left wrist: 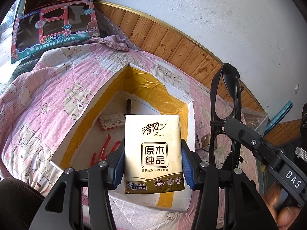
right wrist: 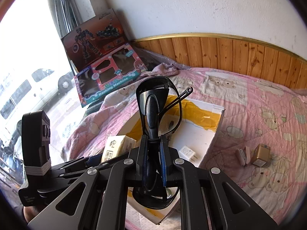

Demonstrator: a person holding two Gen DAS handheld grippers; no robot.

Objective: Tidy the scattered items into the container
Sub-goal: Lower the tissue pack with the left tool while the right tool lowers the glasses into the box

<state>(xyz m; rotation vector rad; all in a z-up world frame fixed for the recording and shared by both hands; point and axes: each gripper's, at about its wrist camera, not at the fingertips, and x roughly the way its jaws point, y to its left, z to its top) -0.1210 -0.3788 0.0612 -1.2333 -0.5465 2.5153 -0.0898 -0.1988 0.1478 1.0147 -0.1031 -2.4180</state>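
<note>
Now left tool [left wrist: 152,162] gripping tissue pack [left wrist: 153,153]; right tool [right wrist: 154,153] clamping sunglasses [right wrist: 159,103]

left gripper [left wrist: 152,163]: black plastic frame with triangular cut-outs, round silver screws at the joints, ridged blue pads [left wrist: 118,165] on the inner face of each finger. right gripper [right wrist: 154,154]: same black frame, same silver screws, blue pad on the inner face. seen from the left view, its arm carries white lettering "das". a black camera block [right wrist: 36,140] is strapped on with white cord windings. small white label text lies near its base.
</note>
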